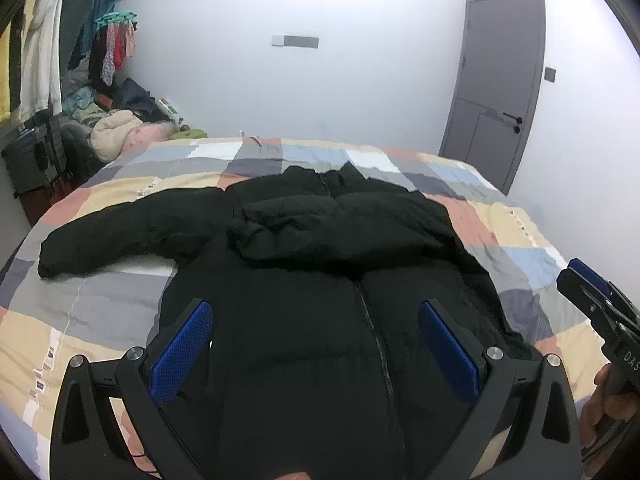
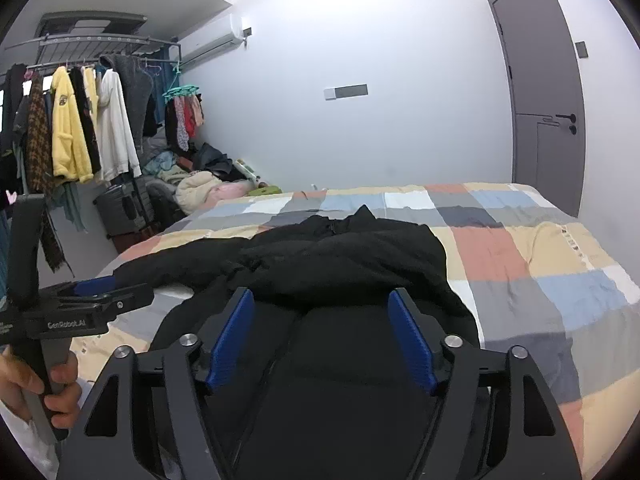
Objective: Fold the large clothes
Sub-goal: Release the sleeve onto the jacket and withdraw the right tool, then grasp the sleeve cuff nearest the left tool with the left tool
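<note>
A large black zip jacket (image 1: 312,280) lies front up on the bed's patchwork cover (image 1: 100,312). Its right sleeve is folded across the chest; its left sleeve (image 1: 112,232) lies stretched out to the left. My left gripper (image 1: 316,312) is open and empty, hovering over the jacket's lower front. My right gripper (image 2: 320,312) is open and empty above the jacket (image 2: 340,256) near its hem. The right gripper also shows at the left wrist view's right edge (image 1: 596,300); the left gripper shows at the left of the right wrist view (image 2: 92,300).
A clothes rack (image 2: 80,120) with hanging garments, a suitcase (image 2: 120,208) and a heap of clothes (image 2: 200,188) stand left of the bed. A grey door (image 2: 544,92) is in the far right wall. The bed's right half (image 2: 540,272) shows bare cover.
</note>
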### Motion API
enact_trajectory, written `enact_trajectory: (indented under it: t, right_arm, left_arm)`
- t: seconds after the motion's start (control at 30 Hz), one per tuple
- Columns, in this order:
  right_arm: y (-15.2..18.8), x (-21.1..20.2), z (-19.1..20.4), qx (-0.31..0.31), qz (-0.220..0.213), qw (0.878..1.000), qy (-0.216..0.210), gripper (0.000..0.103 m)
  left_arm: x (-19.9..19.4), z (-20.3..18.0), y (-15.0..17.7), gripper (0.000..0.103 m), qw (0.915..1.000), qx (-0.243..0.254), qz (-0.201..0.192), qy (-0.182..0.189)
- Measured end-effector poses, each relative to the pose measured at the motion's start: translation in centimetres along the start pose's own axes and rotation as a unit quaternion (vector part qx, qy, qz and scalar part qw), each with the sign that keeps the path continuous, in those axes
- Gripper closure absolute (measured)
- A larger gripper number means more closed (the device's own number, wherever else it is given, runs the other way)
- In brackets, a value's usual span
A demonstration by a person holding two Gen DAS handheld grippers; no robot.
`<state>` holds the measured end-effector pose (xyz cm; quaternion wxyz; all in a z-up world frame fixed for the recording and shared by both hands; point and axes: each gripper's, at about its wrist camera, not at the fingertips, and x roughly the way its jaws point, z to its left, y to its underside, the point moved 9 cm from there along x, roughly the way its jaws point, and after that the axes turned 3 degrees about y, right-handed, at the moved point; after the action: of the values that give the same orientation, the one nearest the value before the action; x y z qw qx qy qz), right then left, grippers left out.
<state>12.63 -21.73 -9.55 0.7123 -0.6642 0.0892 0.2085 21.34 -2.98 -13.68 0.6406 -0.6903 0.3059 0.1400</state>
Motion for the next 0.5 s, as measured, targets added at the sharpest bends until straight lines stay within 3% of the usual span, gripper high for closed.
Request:
enact_trajectory:
  t: [0.2, 0.3, 0.43, 0.5]
  right_arm:
    - [1.9, 0.0, 0.1, 0.005, 0.017, 1.000, 0.002, 0.022]
    - [2.4, -0.2, 0.4, -0.007, 0.013, 1.000, 0.006, 0.018]
    - [2.8, 0.0, 0.1, -0.003, 0.007, 1.000, 0.006, 0.000]
    - [3.0, 0.1, 0.0, -0.003, 0.006, 1.000, 0.007, 0.000]
  left_arm:
    - [0.1, 1.4, 2.4, 0.000, 0.9996, -0.019, 0.019, -0.007]
    - [-0.4, 1.8, 2.4, 0.000, 0.9996, -0.021, 0.016, -0.014]
    - [-1.2, 2.6, 1.7, 0.000, 0.9994, -0.031, 0.009, -0.012]
    - [-1.6, 3.7, 1.3, 0.000, 0.9990, -0.043, 0.009, -0.005]
